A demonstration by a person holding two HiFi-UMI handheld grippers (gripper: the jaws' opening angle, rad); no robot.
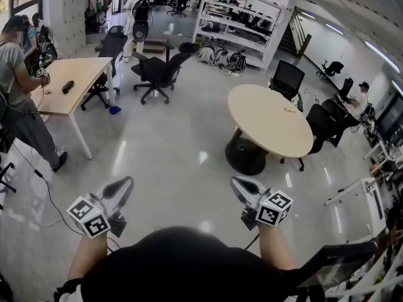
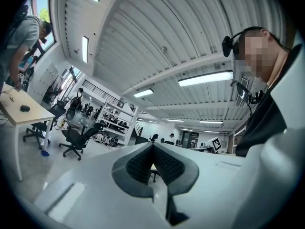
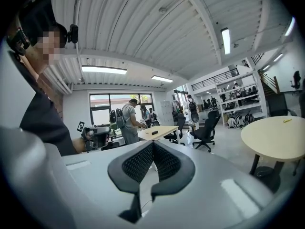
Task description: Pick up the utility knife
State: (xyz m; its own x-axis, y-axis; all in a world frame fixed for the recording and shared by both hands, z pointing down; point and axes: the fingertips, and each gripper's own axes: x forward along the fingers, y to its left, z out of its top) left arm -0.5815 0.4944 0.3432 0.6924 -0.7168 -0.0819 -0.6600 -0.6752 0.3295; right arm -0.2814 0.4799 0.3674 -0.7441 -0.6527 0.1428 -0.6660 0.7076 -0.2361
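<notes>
A small yellow thing, which may be the utility knife (image 1: 289,110), lies on the far right part of a round beige table (image 1: 267,121); it is too small to tell for sure. The right gripper view also catches it, the yellow thing (image 3: 287,120) on that table (image 3: 274,135). My left gripper (image 1: 128,182) and right gripper (image 1: 234,182) hang low over bare floor, well short of the table. The left gripper (image 2: 153,144) is shut and empty. The right gripper (image 3: 152,143) also has its pads meeting, with nothing between them.
A rectangular wooden table (image 1: 75,83) with a dark object (image 1: 67,87) stands at the left, a person (image 1: 16,74) beside it. Black office chairs (image 1: 157,74) and white shelving (image 1: 242,17) lie further back. More chairs (image 1: 288,78) stand behind the round table. A cable (image 1: 47,190) runs across the floor.
</notes>
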